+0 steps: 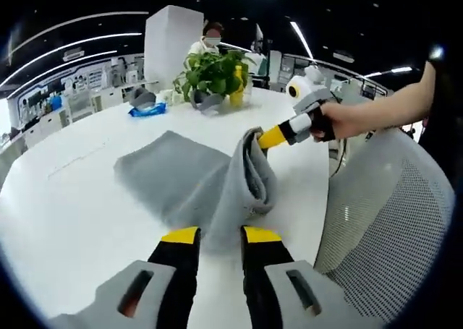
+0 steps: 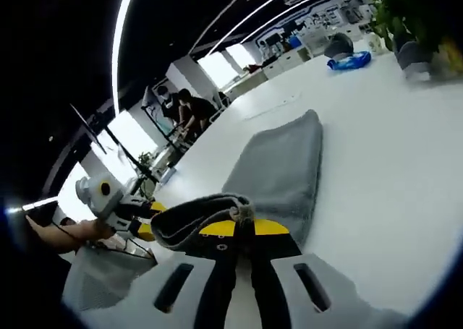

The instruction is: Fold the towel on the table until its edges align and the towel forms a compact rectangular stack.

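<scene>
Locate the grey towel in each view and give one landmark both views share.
Left gripper view: towel at centre, near edge lifted between both grippers.
Right gripper view: towel at centre, running away from the jaws.
Shared landmark: blue packet on the far table.

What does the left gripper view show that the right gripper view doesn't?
Left gripper view alone: a mesh chair back and a yellow bottle by the plant.

Right gripper view alone: people at a far desk near bright windows.

Both: the grey towel on the white table, each hand-held gripper pinching a raised edge, and a blue packet.
</scene>
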